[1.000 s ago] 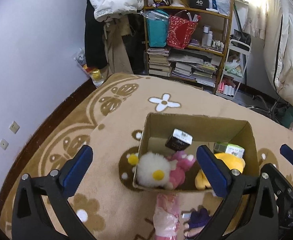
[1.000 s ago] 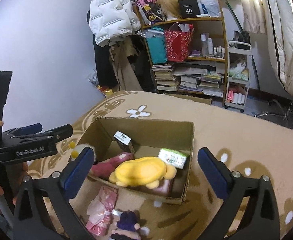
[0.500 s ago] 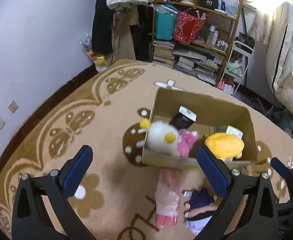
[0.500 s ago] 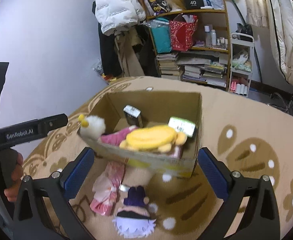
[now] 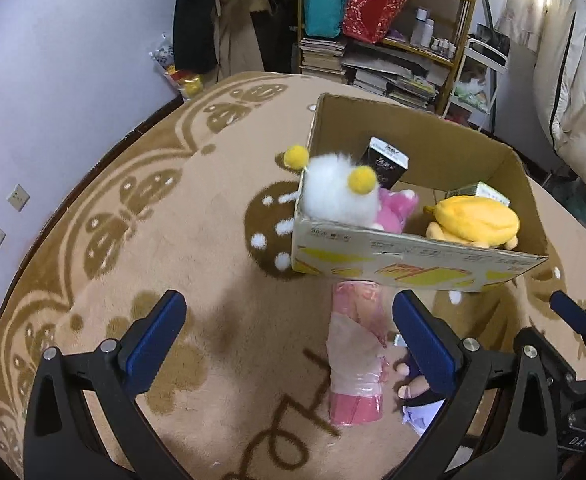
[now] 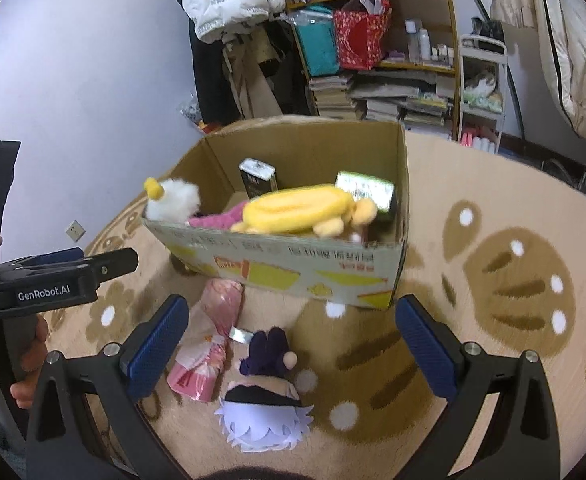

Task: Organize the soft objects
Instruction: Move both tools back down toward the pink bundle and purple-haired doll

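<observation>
A: What do we have on the rug [image 5: 141, 248]?

B: We see the box [image 5: 413, 268] standing on it, open at the top. Inside lie a white plush [image 5: 339, 196] with yellow pompoms at the left end, a pink plush [image 5: 397, 210] beside it, and a yellow plush [image 5: 475, 220] toward the right end. Two small cartons [image 6: 257, 178] stand against the far wall of the box.

A: And outside the box?

B: We find a pink packet [image 6: 209, 344] on the rug just in front of the box, and a doll [image 6: 267, 396] with pale hair and a dark top lying beside it, nearer to us.

A: How do our tools stand?

B: Our left tool [image 5: 289, 340] is spread wide with nothing between its fingers, above the rug left of the packet. Our right tool [image 6: 289, 344] is spread just as wide and also bare, with the doll and the packet below it.
</observation>
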### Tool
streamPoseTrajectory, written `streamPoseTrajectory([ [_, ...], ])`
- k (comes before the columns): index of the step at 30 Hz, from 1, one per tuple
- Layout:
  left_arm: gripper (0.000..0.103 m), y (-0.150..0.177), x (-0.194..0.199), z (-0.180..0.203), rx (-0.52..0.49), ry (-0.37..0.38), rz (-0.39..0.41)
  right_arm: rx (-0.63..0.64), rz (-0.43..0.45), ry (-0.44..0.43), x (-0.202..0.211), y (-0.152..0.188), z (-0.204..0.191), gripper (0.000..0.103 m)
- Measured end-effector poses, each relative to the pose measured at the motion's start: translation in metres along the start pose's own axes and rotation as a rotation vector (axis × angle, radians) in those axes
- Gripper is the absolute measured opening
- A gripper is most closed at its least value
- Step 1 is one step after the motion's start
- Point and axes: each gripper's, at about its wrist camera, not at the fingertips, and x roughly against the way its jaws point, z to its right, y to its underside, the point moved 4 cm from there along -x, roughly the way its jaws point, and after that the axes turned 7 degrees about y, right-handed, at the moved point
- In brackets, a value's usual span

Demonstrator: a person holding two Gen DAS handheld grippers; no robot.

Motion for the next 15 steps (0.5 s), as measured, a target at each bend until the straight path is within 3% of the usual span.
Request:
streamPoseTrajectory([
  [15, 0.102, 0.023, -0.041, -0.001, 0.023, 0.029, -0.151, 0.006, -0.174, -0.025, -0.040, 0.038, -0.009, 0.103],
])
